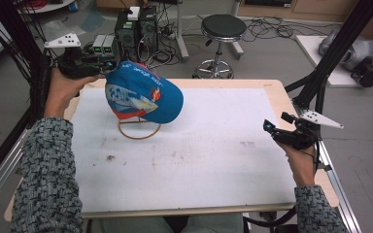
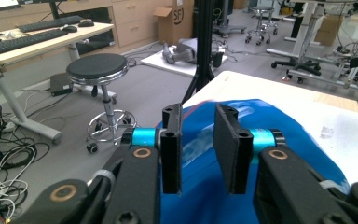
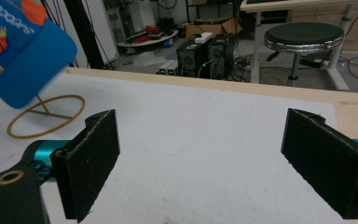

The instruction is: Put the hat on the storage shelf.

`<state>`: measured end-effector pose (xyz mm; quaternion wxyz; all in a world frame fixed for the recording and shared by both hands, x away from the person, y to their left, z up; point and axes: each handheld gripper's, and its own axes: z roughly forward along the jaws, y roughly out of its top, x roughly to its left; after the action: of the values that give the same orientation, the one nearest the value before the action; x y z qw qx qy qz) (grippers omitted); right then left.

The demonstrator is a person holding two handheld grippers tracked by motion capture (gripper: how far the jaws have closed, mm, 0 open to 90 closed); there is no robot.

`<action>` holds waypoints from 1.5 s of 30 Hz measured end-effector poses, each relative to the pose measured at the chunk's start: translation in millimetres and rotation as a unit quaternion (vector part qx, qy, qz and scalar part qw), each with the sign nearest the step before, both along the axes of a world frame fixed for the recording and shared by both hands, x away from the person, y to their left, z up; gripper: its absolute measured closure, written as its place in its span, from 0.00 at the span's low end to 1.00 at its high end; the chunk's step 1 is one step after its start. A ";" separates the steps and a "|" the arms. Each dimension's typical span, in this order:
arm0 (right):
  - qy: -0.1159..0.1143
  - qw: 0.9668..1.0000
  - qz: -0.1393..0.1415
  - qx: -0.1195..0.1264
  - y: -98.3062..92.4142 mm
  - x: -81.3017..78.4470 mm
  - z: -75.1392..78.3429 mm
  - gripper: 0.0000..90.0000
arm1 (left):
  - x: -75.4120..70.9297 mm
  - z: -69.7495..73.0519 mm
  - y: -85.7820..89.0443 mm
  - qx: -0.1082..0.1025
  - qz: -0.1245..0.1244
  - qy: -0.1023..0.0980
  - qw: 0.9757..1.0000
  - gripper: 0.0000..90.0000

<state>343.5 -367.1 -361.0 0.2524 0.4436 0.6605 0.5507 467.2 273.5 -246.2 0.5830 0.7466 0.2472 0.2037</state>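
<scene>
Now: left tool at back edge of cap, jaws parted, nothing pinched. Cap perched on wire stand, just ahead of tool. Right tool wide open, well apart, over worktop. Risk: nudge from left tool tips cap off stand.

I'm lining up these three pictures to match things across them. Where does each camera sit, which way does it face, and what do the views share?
High view: above the person's side, looking forward and down on the white-topped table; both sleeved forearms show.
Left gripper view: on the left gripper, jaws parted, over the blue printed cap.
Right gripper view: on the right gripper, jaws wide, facing across the table.
Shared: the cap, its gold wire stand, the black round stool.
</scene>
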 end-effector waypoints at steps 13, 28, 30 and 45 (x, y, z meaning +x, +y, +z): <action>-0.002 1.000 -0.003 0.003 -0.8 0.9 0.3 0.12 | -22.5 3.0 20.0 -0.017 0.036 -0.025 0.999 0.61; -0.005 1.000 -0.002 0.003 -1.5 3.6 1.1 0.12 | -62.0 4.9 26.6 -0.024 0.083 -0.054 0.995 0.42; -0.005 1.000 -0.002 0.003 -1.4 2.8 1.3 0.12 | -67.3 3.8 25.0 -0.021 0.094 -0.055 0.994 0.41; -0.009 1.000 -0.004 0.006 -3.1 -1.4 4.3 0.12 | -111.2 -12.3 17.0 -0.032 0.141 -0.076 0.987 0.37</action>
<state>342.1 -370.2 -356.7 0.2576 0.4427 0.6532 0.5576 356.0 290.5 -258.5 0.5889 0.6679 0.3116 0.3317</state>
